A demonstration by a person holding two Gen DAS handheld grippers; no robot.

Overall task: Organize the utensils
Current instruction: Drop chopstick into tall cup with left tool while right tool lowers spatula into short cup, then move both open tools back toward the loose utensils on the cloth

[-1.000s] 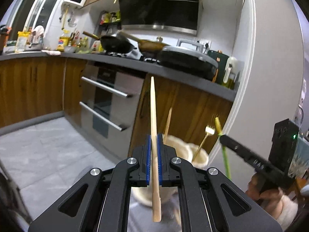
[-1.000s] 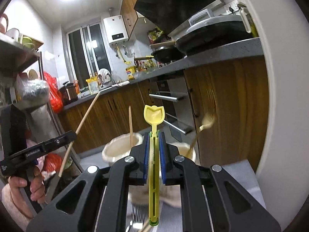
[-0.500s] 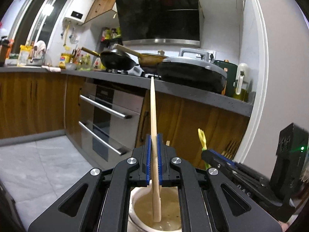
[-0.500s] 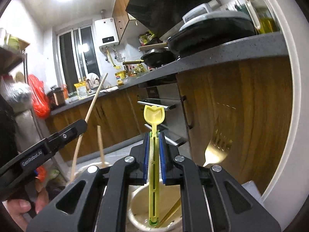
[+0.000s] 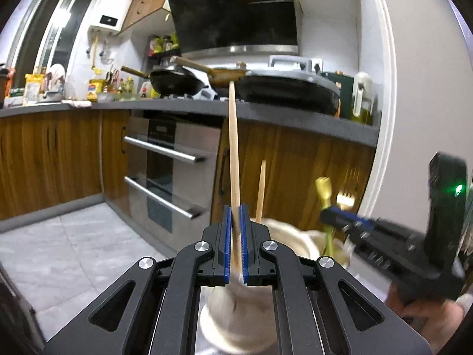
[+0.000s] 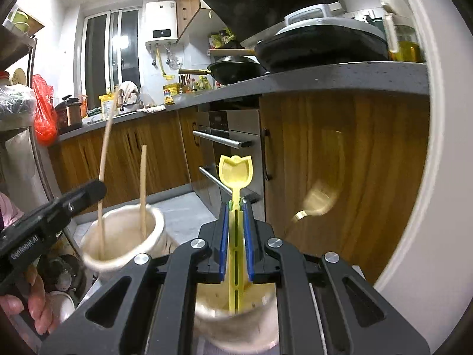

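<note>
While the left wrist view looks straight down its own blue-padded fingers, the left gripper (image 5: pixel 235 238) stands there with its jaws slightly apart around a long pale wooden chopstick (image 5: pixel 232 153), which rises upright between the pads; its lower end is blurred, so contact with either pad cannot be told. From the right wrist view the same chopstick (image 6: pixel 105 159) shows from the side, its foot down inside a cream round ceramic pot (image 6: pixel 124 238), with a second, shorter wooden chopstick (image 6: pixel 143 189) leaning in that pot beside it. In the left view that shorter stick (image 5: pixel 260 190) stands just right of the gripper.

The right gripper (image 6: pixel 236 241) has its pads parted on either side of a yellow plastic spoon with a tulip-shaped bowl (image 6: pixel 235 174), whose slotted handle reaches down into a second cream pot (image 6: pixel 236 322) directly below. A gold metal fork (image 6: pixel 316 201), smeared by motion, stands in that pot to the right. The left view shows the right gripper (image 5: pixel 328 217) from outside, with spoon and fork tips above it.

Both pots sit close together, the grippers near each other above them. Wooden cabinet doors (image 6: pixel 340 177) stand close behind.
</note>
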